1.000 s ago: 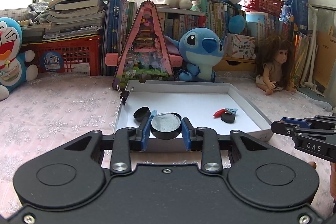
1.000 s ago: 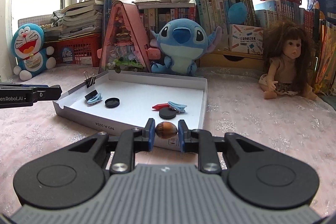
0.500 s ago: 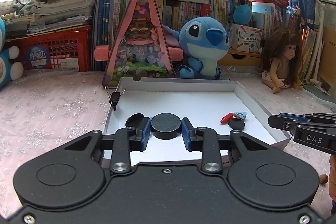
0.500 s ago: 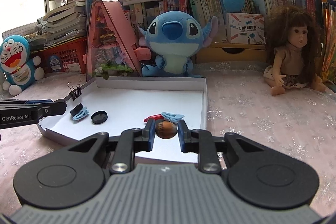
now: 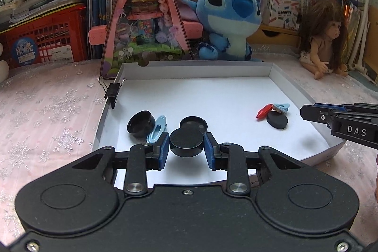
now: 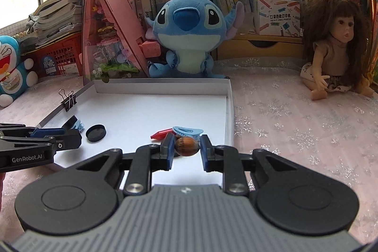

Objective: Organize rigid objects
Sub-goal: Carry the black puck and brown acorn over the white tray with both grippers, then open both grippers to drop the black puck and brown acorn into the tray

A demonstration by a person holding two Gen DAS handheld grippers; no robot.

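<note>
Both tools have advanced over the shallow white cardboard tray: left tool clamps a round black lid, right tool pinches a brown nut. Placing step; next, lower and release.

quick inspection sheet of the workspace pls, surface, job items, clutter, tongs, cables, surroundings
surface: pink snowflake-print cloth under a shallow white tray.
job's things: in the tray, a black cap, a light blue clip, an open black lid, a red clip, another blue clip and a black disc.
clutter: binder clip on the tray's left wall.
tongs: left tongs shut on a black puck; right tongs shut on a brown nut; both over the tray's near part.
cables: nothing seen.
surroundings: Stitch plush, doll, pink triangular playhouse, books, red crate.
</note>
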